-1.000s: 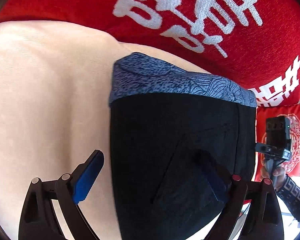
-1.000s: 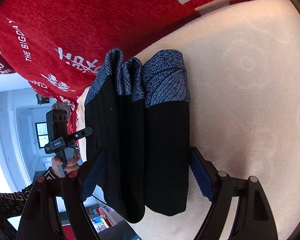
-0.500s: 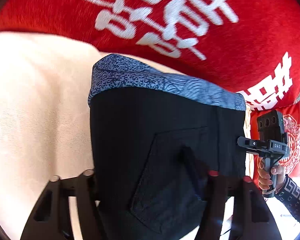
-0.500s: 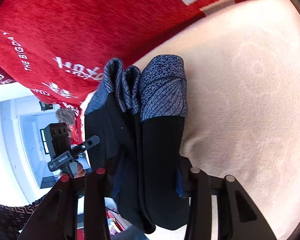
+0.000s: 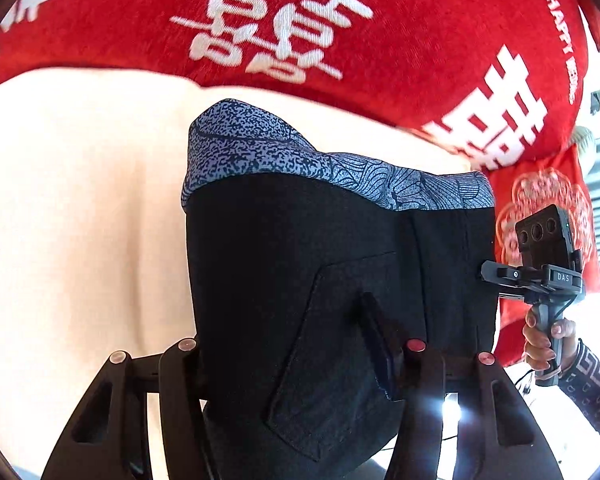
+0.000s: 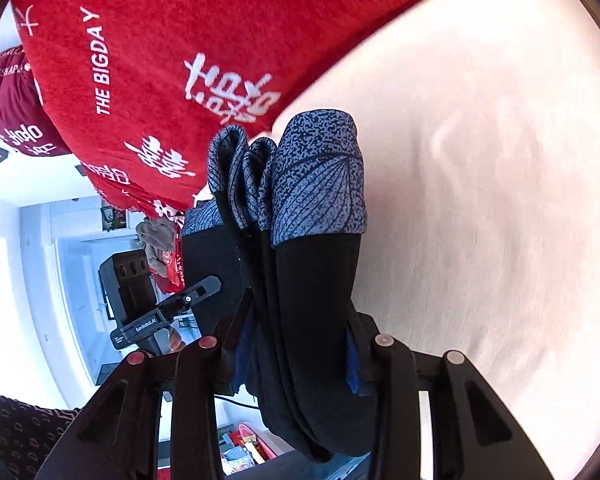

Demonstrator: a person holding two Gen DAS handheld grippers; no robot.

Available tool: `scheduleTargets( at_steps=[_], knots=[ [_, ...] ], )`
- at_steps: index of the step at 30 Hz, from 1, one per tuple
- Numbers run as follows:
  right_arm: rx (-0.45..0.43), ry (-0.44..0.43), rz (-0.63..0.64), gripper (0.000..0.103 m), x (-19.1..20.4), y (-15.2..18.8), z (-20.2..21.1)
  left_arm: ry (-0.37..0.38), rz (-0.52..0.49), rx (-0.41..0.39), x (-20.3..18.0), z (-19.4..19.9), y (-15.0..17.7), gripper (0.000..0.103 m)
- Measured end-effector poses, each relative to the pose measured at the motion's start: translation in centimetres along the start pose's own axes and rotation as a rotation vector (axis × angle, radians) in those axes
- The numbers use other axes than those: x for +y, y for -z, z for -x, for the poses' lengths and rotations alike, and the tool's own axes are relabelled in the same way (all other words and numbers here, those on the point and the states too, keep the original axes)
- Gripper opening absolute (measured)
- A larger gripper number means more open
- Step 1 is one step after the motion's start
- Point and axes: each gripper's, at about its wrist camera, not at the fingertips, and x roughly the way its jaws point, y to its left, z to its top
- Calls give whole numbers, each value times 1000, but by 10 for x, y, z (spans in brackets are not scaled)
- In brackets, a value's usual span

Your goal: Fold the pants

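Both grippers are on the pants [image 5: 300, 264] right now, a folded black bundle with a blue-grey speckled, leaf-printed waistband [image 5: 340, 168] at its far end. The left gripper [image 5: 296, 356] has its two fingers clamped on either side of the black cloth, right by a stitched back pocket [image 5: 332, 360]; one blue pad [image 5: 376, 344] presses into the fabric, the other finger is hidden behind the bundle's edge.

From the right wrist view the right gripper [image 6: 296, 344] pinches the same bundle edge-on: three or four stacked layers squeezed between the fingers, a sliver of blue pad [image 6: 353, 364] showing at the cloth. The waistband folds [image 6: 320, 176] fan out beyond the pinch.

The pants sit over a cream bed sheet [image 5: 80, 200], close to a red blanket [image 5: 340, 20] with big white Chinese characters woven in. On the blanket, in the right wrist view, I can read "THE BIGDAY" [image 6: 100, 64]; in the left wrist view there is "HAPPY" [image 5: 556, 20] along the edge, with a smaller word after it too blurred to read. A darker maroon cushion [image 6: 8, 112] carries white lettering, partly legible as "THING SHAP".

Each camera catches the other handheld unit: the right one is marked "DAS" [image 5: 563, 278], with a hand [image 5: 544, 336] wrapped round its grip, and the left one reads "GenRobot.AI" [image 6: 146, 326].
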Motion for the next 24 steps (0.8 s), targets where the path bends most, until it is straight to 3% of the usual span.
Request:
scheduleTargets(
  at_steps=[7,8,10,12,15,17,19,24],
  knots=[
    [22,72,-25,43,-19,53,-21,-43,2,55,9,-26,45,60],
    [26,94,-32,46,-24,56,-27,-62,3,49,14,-31,50,65],
    [10,165,-23,55,-33,61,-35,-118,1,19,25,-30,58,86],
    [-12,193,-35,64,-36,62,-36,-167,-16,-6,26,-29,61,89],
    [-37,262,-36,73,-30,66,-35,-215,-28,-6,22,-25,63,90],
    [-55,360,-29,81,-23,72,-31,-277,-69,-17,13,-20,67,90],
    [-68,418,-29,81,-12,76,-31,-329,-112,-31,4,-14,73,90],
    [-92,596,-3,81,11,103,-20,-353,-142,-60,-24,11,89,90]
  ],
)
